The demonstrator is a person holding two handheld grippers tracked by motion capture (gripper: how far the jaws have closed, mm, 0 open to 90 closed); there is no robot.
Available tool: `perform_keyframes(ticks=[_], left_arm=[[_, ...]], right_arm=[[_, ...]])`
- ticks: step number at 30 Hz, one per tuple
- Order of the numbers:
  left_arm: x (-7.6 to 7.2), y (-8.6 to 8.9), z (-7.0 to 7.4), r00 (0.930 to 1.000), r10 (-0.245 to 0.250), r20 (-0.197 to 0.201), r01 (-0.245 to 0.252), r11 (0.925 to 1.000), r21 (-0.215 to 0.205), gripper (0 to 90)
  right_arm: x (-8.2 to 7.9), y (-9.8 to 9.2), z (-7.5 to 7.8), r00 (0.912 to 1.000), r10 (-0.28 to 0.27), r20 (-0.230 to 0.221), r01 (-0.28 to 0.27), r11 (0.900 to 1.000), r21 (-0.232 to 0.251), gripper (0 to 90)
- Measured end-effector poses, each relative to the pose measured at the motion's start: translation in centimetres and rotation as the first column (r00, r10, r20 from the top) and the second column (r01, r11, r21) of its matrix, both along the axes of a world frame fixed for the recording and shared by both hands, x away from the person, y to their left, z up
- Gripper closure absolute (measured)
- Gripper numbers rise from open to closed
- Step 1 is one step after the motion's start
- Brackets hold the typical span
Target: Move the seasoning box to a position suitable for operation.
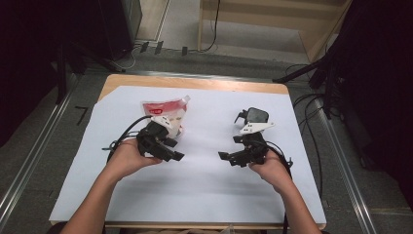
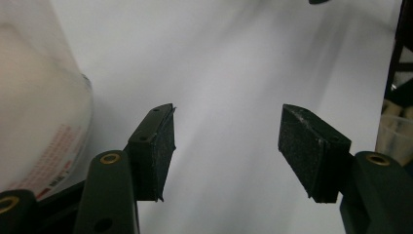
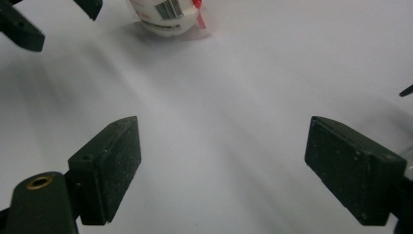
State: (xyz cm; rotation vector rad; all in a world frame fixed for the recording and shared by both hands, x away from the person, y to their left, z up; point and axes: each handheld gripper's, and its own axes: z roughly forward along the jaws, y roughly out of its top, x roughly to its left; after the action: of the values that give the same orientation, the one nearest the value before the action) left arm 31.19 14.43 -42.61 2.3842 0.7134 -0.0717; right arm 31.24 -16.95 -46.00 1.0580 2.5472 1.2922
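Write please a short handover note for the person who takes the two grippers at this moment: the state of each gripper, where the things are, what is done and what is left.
Left gripper: jaws open, nothing between them, held just in front of the red-and-white plastic spout pouch.
Right gripper: jaws open wide, empty, over bare white sheet.
Things: the pouch lies on the sheet at the far left, close beside the left gripper. A small black object sits at the far right, behind the right gripper; I cannot tell what it is.
Done: nothing is gripped yet.
Left: probably to take hold of the pouch; the left gripper is nearest.
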Motion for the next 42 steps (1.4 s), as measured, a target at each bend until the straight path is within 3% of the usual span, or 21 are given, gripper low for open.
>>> perform_keyframes(ticks=[2, 5, 9, 13, 18, 23, 25, 28, 32, 38, 42], left_arm=[[0.0, 0.0, -0.4, 0.9999, 0.006, -0.008, -0.006, 0.9998, -0.018, 38.9], [0.2, 0.0, -0.4, 0.9997, 0.019, -0.017, -0.020, 0.9998, -0.010, 37.8], [0.3, -0.3, -0.5, 1.0000, 0.007, 0.002, -0.007, 0.9997, -0.022, 38.0], [0.2, -0.5, -0.6, 0.9999, 0.009, -0.011, -0.009, 0.9992, -0.040, 36.3], [-0.1, -0.4, -0.5, 1.0000, -0.008, 0.004, 0.009, 0.9998, -0.020, 35.7], [-0.2, -0.3, -0.3, 1.0000, 0.002, 0.003, -0.002, 0.9996, -0.027, 36.3], [-0.2, -0.2, -0.1, 0.9998, 0.012, -0.015, -0.012, 0.9990, -0.044, 36.4], [-0.4, -0.3, 0.5, 0.9997, 0.015, 0.018, -0.014, 0.9985, -0.053, 35.8], [-0.4, -0.3, 0.7, 0.9996, 0.000, 0.029, 0.002, 0.9973, -0.074, 36.3], [-0.6, -0.2, 0.5, 0.9991, -0.001, 0.042, 0.004, 0.9983, -0.058, 36.8], [-0.9, -0.2, 0.6, 0.9989, -0.007, 0.045, 0.010, 0.9986, -0.052, 36.8]], right_arm=[[0.1, 0.0, -0.4, 1.0000, -0.001, -0.005, 0.001, 1.000, 0.004, 13.3], [0.2, 0.2, -0.8, 0.9999, -0.006, 0.015, 0.006, 1.000, -0.008, 13.5], [-0.1, 0.4, -0.7, 0.9987, 0.037, 0.034, -0.038, 0.999, 0.008, 13.2], [0.0, 0.5, -0.6, 0.9980, 0.064, -0.003, -0.064, 0.997, 0.044, 15.6], [0.1, 0.7, -0.5, 0.9984, 0.055, 0.014, -0.056, 0.997, 0.046, 16.1], [-0.1, 0.7, -0.4, 0.9980, 0.054, 0.032, -0.055, 0.997, 0.046, 22.9], [-0.1, 0.7, -0.3, 0.9978, 0.052, 0.040, -0.054, 0.997, 0.052, 25.7], [-0.2, 0.6, -0.3, 0.9979, 0.053, 0.037, -0.055, 0.997, 0.050, 30.6], [-0.4, 0.4, -0.5, 0.9987, 0.046, 0.020, -0.047, 0.998, 0.031, 35.0], [-1.0, 0.2, -0.5, 0.9970, 0.067, 0.040, -0.068, 0.998, 0.020, 39.9], [-1.1, 0.1, -0.2, 0.9974, 0.052, 0.049, -0.053, 0.998, 0.016, 42.5]])
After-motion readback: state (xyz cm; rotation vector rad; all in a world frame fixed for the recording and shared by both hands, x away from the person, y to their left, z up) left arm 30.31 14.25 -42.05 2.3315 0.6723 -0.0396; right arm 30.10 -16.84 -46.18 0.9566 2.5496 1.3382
